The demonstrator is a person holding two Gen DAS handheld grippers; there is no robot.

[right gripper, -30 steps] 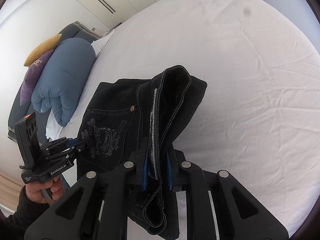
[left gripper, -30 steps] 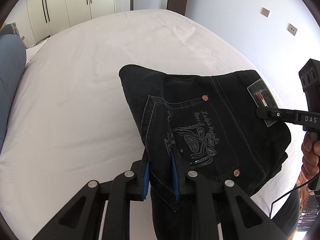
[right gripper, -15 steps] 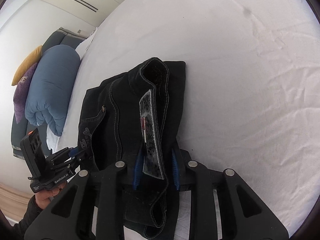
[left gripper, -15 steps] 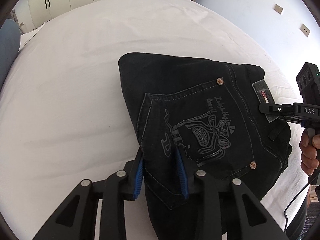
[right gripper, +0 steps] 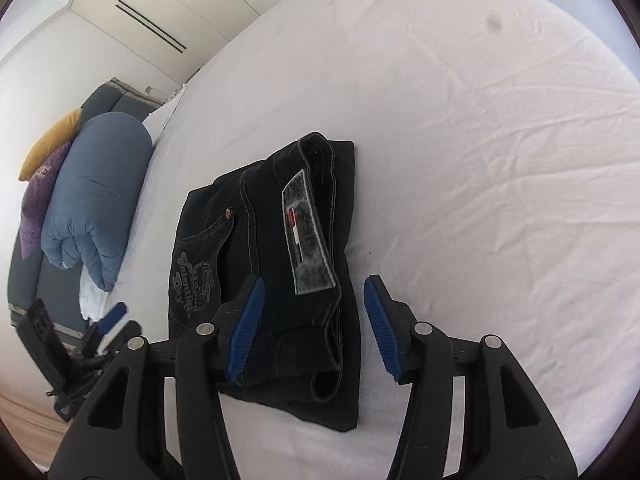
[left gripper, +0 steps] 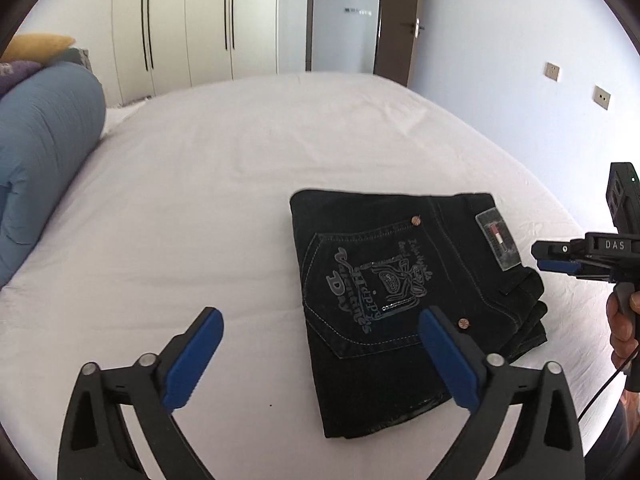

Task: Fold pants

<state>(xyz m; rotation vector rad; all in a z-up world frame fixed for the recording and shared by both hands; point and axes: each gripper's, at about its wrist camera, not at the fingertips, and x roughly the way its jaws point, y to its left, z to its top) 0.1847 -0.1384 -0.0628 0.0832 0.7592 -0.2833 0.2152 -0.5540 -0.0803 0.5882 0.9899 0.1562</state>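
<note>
Folded pants (left gripper: pixel 400 304) on bed (left gripper: pixel 200 208)

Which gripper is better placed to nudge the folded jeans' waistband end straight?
Right gripper: its open jaws straddle the waistband end of the folded black jeans. Left gripper is open too, but sits off the pocket side.

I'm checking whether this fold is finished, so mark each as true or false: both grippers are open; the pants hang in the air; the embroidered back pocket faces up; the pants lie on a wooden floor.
1. Both grippers are open. True: the left gripper and right gripper have their jaws spread, holding nothing.
2. The pants hang in the air. False: the pants lie folded flat.
3. The embroidered back pocket faces up. True.
4. The pants lie on a wooden floor. False: they rest on the white bed sheet.
</note>
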